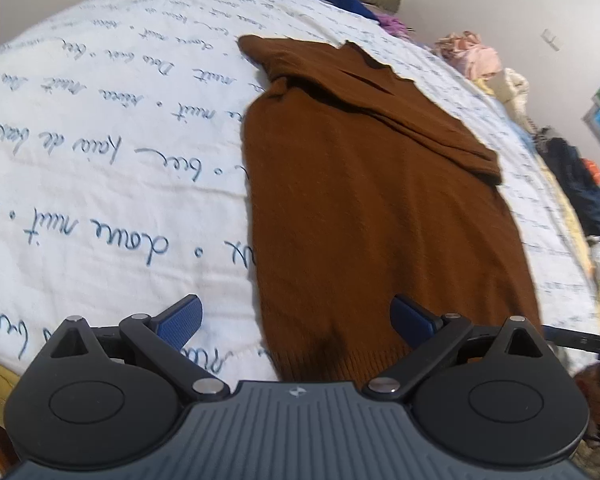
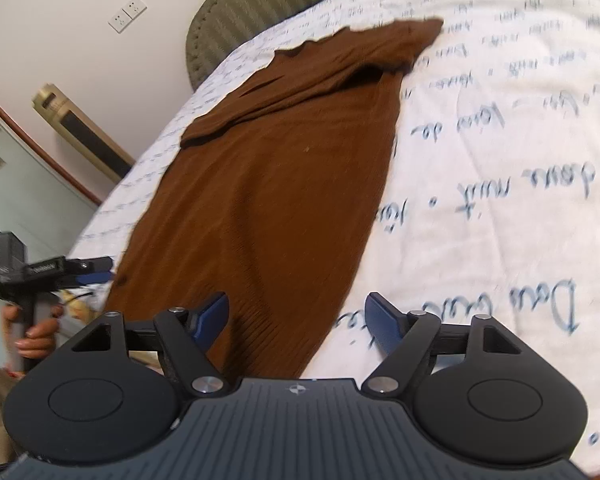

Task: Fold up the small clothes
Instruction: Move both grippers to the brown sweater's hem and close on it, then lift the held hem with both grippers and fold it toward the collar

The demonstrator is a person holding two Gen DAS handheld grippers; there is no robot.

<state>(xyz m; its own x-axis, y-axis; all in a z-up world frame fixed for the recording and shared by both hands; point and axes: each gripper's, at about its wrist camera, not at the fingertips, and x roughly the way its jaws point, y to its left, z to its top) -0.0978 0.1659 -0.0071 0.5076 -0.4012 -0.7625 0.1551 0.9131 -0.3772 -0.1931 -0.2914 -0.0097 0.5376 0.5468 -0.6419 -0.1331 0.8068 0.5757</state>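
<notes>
White script-printed bedding (image 1: 100, 128) carries our brown sweater (image 1: 360, 208) — soft, limp knit, so we judge its ribbed hem (image 1: 340, 360) the best hold — left gripper (image 1: 296, 318) and right gripper (image 2: 296, 316) both spread, empty

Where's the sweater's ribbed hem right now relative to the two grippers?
The ribbed hem of the brown sweater lies on the white quilt at the bed's near edge, just ahead of the open left gripper and right gripper.
</notes>
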